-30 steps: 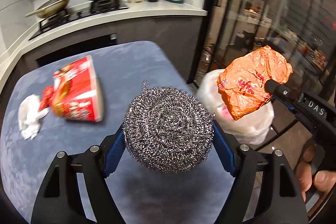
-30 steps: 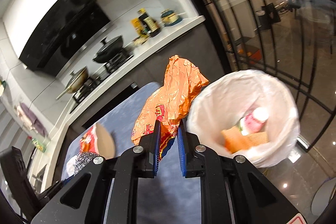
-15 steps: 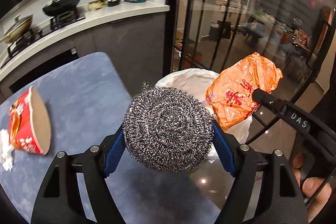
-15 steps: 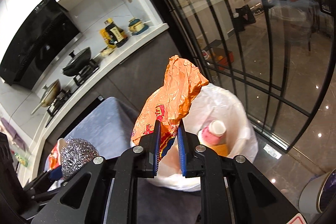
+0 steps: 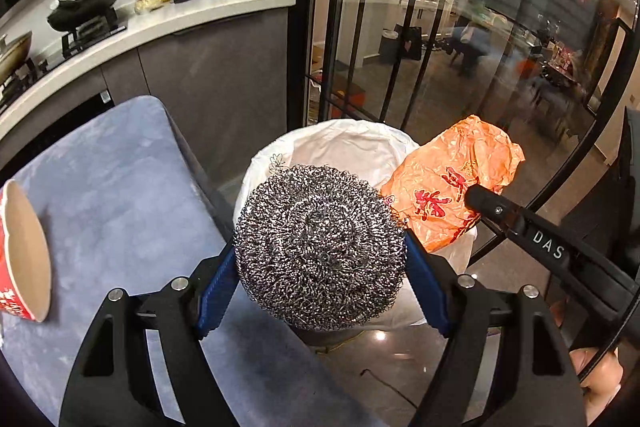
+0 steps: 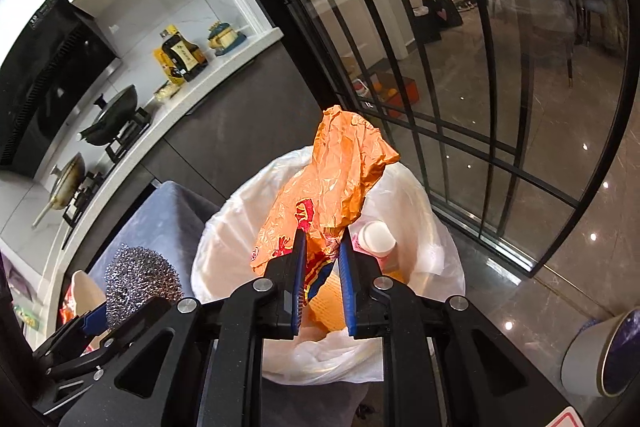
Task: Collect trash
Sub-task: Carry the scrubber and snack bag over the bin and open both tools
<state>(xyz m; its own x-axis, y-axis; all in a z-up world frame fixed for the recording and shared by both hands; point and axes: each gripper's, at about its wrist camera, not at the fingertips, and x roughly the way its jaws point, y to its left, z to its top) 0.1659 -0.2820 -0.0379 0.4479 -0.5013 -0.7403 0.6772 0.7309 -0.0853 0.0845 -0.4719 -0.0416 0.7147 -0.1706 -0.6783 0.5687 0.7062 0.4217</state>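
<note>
The left gripper (image 5: 320,267) clenched one steel scourer (image 5: 320,247) over the table's (image 5: 120,195) three-o'clock edge. The right gripper (image 6: 322,275) pinched one orange wrapper (image 6: 328,187) above the single white-lined bin (image 6: 436,247), open floor (image 6: 540,287) at three o'clock.

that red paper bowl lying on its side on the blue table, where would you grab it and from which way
Grip the red paper bowl across its rim, one finger inside the mouth and one on the outer wall. It lies tipped over with its tan inside facing the bin, so I would come in from that open side, level with the table. The wall looks thin, so squeeze lightly. Both tongs are full for now.
</note>
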